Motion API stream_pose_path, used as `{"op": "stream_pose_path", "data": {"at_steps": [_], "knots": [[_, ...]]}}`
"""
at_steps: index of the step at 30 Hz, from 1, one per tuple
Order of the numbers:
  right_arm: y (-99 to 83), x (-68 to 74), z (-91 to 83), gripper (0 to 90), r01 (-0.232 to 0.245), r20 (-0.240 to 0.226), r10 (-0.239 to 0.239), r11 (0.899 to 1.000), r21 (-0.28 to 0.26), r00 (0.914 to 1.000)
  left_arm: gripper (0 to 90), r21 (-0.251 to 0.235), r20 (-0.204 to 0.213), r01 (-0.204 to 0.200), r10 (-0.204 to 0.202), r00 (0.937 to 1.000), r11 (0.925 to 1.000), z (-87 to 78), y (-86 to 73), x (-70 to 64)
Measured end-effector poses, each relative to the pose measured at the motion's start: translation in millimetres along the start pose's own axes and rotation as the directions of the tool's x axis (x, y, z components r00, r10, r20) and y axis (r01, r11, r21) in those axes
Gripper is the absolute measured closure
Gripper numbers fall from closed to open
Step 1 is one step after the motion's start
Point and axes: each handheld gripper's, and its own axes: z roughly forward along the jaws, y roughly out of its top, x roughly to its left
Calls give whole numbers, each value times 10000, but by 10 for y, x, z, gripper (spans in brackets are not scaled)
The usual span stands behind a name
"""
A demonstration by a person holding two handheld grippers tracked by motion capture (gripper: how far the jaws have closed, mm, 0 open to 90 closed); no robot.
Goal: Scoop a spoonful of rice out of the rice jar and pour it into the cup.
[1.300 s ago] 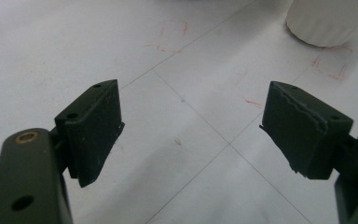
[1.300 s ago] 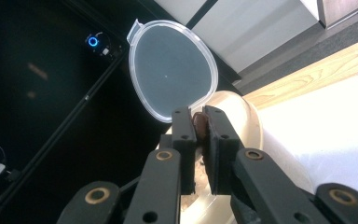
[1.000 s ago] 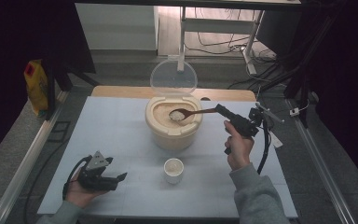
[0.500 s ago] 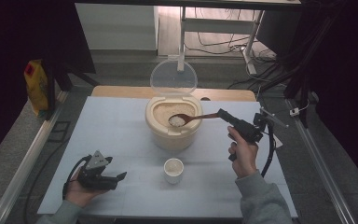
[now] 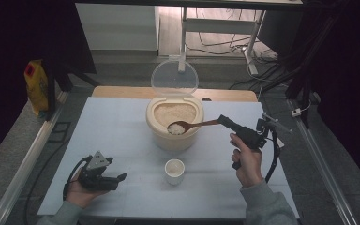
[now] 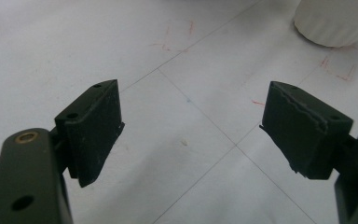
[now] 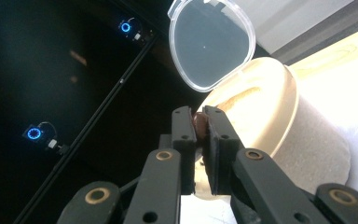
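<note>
Left gripper (image 5: 108,178) resting near table (image 5: 122,136) edge, jaws wide apart, holding nothing | small white cup (image 5: 174,170) of rice mid-table | right gripper (image 5: 225,121) clamped on wooden spoon (image 5: 187,126), its rice-loaded bowl over open rice container (image 5: 174,123)

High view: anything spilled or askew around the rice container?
Nothing stands out. The wooden spoon, held by the right tongs, carries rice over the open rice container; the small cup stands upright, no spill on the table.
</note>
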Motion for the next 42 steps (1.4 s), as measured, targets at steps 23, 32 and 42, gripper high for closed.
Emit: {"op": "stream_pose_path", "data": {"at_steps": [23, 32, 42], "knots": [[-223, -121, -211, 832, 217, 317, -250, 9947, 1001, 9992, 195, 64, -32, -24, 24, 10000, 10000, 14, 6, -2], [-291, -159, -211, 832, 721, 756, -851, 9844, 1606, 9935, 195, 61, -24, -16, 16, 10000, 10000, 19, 7, 0], [-328, -138, -163, 832, 1135, 969, -1358, 9718, 2067, 9860, 195, 64, -18, -17, 18, 10000, 10000, 19, 6, 1]]}}
